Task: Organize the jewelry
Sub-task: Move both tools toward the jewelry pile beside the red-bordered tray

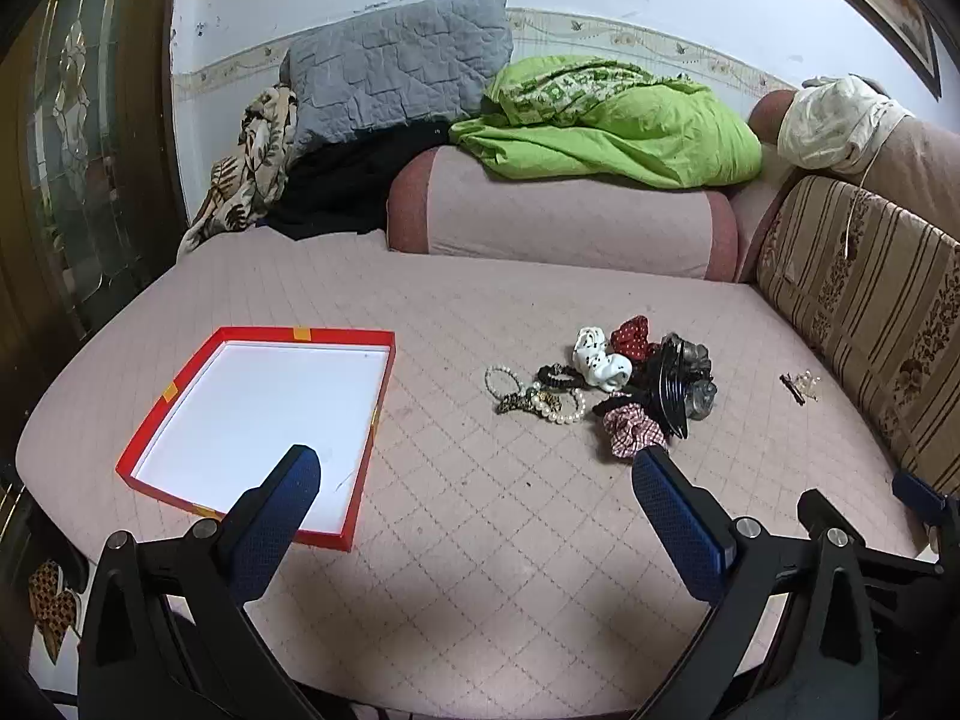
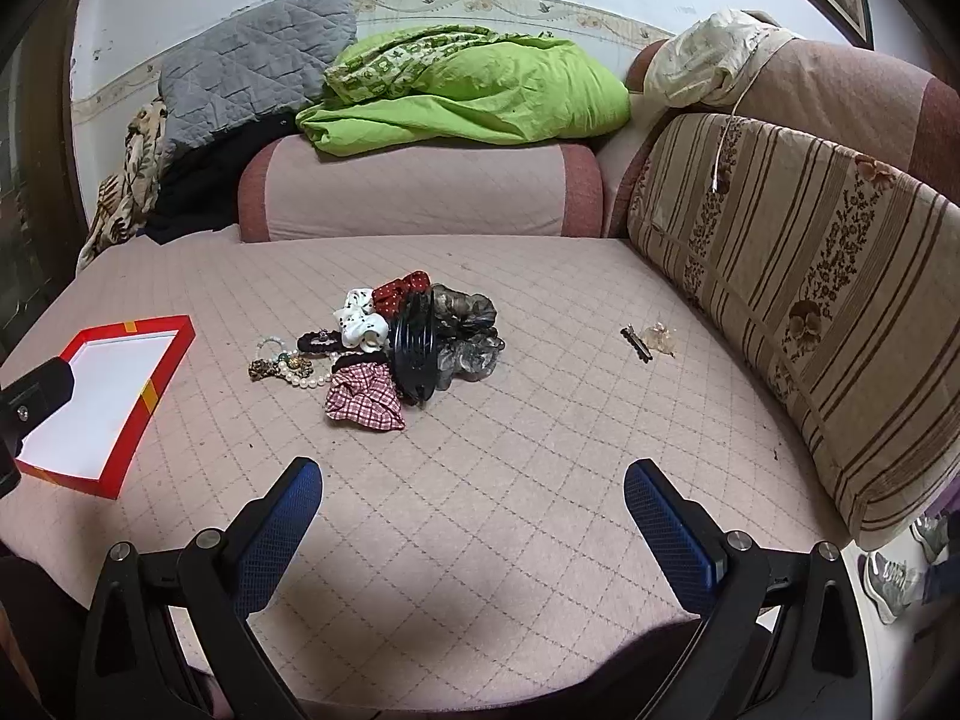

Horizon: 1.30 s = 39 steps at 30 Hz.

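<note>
A red-rimmed tray (image 1: pixel 384 372) with a white bottom lies on the pink quilted sofa seat, left of a heap of accessories. The heap holds a pearl bracelet (image 1: pixel 567 414), a checked scrunchie (image 1: pixel 630 429), a black hair claw (image 1: pixel 672 390), a white spotted scrunchie (image 1: pixel 600 360) and a red dotted one (image 1: pixel 630 336). My left gripper (image 1: pixel 477 462) hovers open over the seat, its left finger above the tray's near corner. My right gripper (image 2: pixel 471 477) is open above bare seat, in front of the heap (image 2: pixel 384 348). The tray (image 2: pixel 162 378) is at that view's left edge.
A small hair clip with a clear ornament (image 2: pixel 648 339) lies apart, right of the heap. A striped back cushion (image 2: pixel 810 300) lines the right side. A pink bolster (image 2: pixel 420 198), a green blanket (image 2: pixel 468 90) and a grey pillow (image 2: pixel 252 66) sit at the back.
</note>
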Available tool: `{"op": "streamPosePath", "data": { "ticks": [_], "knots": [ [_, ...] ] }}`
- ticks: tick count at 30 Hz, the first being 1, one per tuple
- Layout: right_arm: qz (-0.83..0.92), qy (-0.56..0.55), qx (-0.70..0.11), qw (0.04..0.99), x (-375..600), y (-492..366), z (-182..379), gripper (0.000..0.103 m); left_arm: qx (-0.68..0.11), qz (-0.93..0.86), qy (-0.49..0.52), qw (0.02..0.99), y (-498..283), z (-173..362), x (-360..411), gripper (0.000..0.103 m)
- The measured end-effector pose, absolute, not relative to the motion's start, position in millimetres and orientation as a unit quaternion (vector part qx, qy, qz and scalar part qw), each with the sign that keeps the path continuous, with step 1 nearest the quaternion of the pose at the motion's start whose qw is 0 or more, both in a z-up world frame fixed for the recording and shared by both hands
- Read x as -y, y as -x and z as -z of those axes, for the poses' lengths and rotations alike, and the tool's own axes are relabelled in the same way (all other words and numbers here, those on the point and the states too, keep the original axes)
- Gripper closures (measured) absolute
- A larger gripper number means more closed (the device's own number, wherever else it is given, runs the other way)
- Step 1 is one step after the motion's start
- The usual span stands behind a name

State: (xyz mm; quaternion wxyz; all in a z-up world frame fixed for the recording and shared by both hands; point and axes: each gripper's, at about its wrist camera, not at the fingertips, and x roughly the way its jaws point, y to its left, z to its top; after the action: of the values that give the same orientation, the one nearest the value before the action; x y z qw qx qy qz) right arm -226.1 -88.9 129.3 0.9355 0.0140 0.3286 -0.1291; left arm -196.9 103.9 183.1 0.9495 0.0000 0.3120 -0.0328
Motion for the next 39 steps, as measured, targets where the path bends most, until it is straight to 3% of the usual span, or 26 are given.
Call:
{"op": "streamPosePath", "data": {
  "ticks": [39],
  "knots": [
    [0.107,-0.067,-0.394,0.910,112,190,-77,0.001,-0.417,0.050,-0.029,0.907,137,-119,-95,0.000]
  ]
}}
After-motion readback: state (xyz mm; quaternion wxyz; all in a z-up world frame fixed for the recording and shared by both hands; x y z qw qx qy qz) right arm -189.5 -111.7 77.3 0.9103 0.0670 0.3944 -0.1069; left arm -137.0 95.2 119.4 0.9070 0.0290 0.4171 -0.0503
